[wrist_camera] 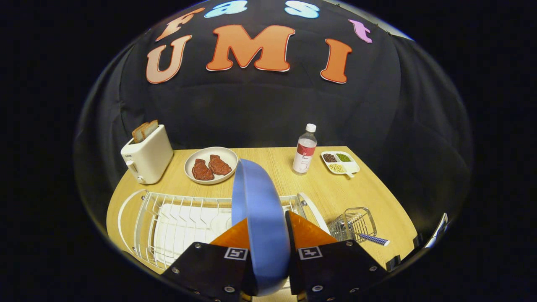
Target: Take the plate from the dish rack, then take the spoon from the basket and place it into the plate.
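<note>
A: What are the jaws doing?

B: The gripper point(268, 235) has its jaws pinching the blue plate point(260, 218). One finger presses on each face, and the plate stands on edge between them, its rim running forward and up past the fingertips.

A: Is the plate resting in the dish rack?

B: I cannot tell whether its lower rim touches anything, since the fingers hide it. The white wire dish rack point(184, 222) lies under and just ahead of the fingers, mostly off to the left side, with a white drip tray beneath the wires.

A: And the spoon?

B: The spoon point(373, 239) is in the small wire basket point(354, 224), which sits on the tabletop point(331, 193) just right of the rack. Its patterned handle sticks out over the basket's rim, pointing away from the rack.

A: What else is on the tabletop?

B: Beyond the rack, a pale round dish point(211, 165) holds two reddish-brown pieces of meat. Left of that stands a cream toaster point(147, 159) with slices of bread poking out of the top. Farther right, a clear bottle point(304, 150) with a white cap and red label stands upright, and beside it is a white divided tray point(340, 162) with dark, green and pale beans in separate compartments.
</note>
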Available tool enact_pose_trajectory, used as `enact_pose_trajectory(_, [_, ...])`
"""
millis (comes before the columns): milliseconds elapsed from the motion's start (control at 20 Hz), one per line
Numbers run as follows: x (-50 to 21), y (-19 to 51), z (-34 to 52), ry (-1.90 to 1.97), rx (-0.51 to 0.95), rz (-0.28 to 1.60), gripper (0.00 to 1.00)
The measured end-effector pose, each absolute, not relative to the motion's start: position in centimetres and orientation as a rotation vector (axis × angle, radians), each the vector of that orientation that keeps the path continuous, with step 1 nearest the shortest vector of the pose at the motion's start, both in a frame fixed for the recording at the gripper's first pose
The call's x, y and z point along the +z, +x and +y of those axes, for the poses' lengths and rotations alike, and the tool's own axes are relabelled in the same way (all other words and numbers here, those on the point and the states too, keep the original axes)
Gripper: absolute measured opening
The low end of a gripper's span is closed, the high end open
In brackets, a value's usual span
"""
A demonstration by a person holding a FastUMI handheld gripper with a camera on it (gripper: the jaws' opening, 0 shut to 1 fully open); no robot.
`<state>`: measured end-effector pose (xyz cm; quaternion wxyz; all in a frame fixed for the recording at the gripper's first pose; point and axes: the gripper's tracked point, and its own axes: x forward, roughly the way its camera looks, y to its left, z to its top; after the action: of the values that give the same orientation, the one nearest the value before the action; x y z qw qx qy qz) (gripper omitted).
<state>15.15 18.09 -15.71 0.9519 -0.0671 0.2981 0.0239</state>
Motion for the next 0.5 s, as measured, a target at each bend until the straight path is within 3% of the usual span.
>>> enact_pose_trajectory(500, [-12.2, 10.9, 15.1, 0.055, 0.064, 0.599, 0.29])
